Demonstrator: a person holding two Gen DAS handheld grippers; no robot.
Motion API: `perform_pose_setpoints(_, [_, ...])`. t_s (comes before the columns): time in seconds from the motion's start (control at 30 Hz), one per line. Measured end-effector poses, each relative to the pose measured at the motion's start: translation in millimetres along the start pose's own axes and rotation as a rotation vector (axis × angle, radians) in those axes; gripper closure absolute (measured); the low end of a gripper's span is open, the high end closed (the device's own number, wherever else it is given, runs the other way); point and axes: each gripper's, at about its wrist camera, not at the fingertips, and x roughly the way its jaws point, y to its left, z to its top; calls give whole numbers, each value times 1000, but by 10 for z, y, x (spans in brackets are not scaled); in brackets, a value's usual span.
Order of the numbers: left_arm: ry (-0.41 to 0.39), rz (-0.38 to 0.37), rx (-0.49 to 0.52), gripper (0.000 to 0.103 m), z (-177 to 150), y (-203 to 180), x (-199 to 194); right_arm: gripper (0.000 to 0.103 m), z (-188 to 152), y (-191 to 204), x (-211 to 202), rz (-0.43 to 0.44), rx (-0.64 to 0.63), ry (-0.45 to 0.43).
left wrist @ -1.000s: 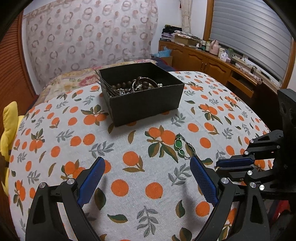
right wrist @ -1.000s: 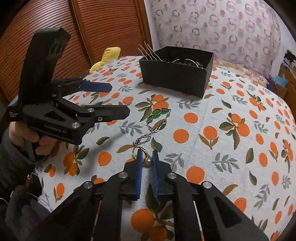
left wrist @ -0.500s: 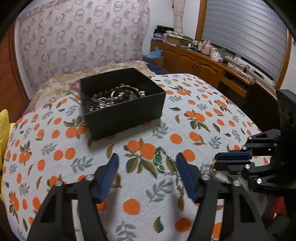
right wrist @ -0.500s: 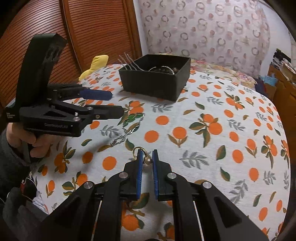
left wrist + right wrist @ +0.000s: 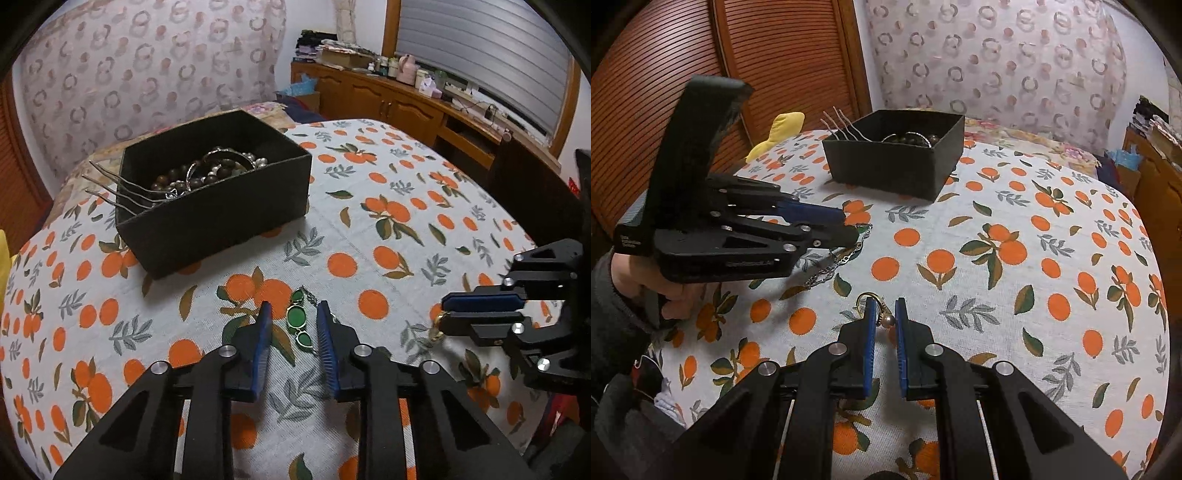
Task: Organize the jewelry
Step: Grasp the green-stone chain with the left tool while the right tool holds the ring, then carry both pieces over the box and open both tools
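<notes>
A black box (image 5: 221, 206) holds beads, bangles and hair forks; it also shows in the right wrist view (image 5: 897, 162). A green-stone chain bracelet (image 5: 299, 325) lies on the orange-print cloth between the fingers of my left gripper (image 5: 293, 314), which is partly closed around it without gripping. Its silver chain shows in the right wrist view (image 5: 834, 266). My right gripper (image 5: 884, 314) is shut on a gold pearl ring (image 5: 882, 317), held above the cloth. The right gripper also shows in the left wrist view (image 5: 447, 314) with the ring (image 5: 437, 330).
A yellow cushion (image 5: 779, 129) lies at the table's far left edge. A wooden cabinet (image 5: 388, 103) with clutter stands behind the table. A slatted wooden door (image 5: 738, 66) is at the left.
My left gripper has moved forward over the green bracelet and its fingers have narrowed around it. My right gripper has lifted slightly, still holding the ring.
</notes>
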Motion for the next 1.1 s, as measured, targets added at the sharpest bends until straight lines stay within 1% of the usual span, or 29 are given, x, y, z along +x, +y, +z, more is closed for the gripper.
perform_pose_setpoints(0.1, [-5, 28, 17, 87, 9, -21, 14, 91, 1, 3, -14, -2, 0, -3])
perform_pose_setpoints(0.13, [-7, 32, 20, 92, 8, -24, 11, 91, 2, 2, -14, -3, -1, -5])
perform_pose_setpoints(0.33, [-20, 47, 11, 93, 10, -9, -36, 91, 41, 1, -45, -5, -2, -12])
perform_pose_setpoints(0.4, [-37, 42, 1, 93, 21, 15, -100, 91, 75, 4, -60, -4, -3, -20])
perform_pose_setpoints(0.6, [-125, 33, -29, 93, 162, 83, -417, 91, 263, 39, -141, 2, -19, -63])
perform_pose_setpoints(0.73, [-182, 30, -35, 93, 311, 109, -623, 91, 419, 64, -171, 8, -39, -91])
perform_pose_setpoints(0.87, [-234, 39, -43, 93, 541, 194, -783, 91, 606, 52, -172, 4, -55, -122])
perform_pose_setpoints(1.1, [-286, 50, -75, 93, 899, 421, -840, 91, 1030, -52, -95, 1, -67, -169])
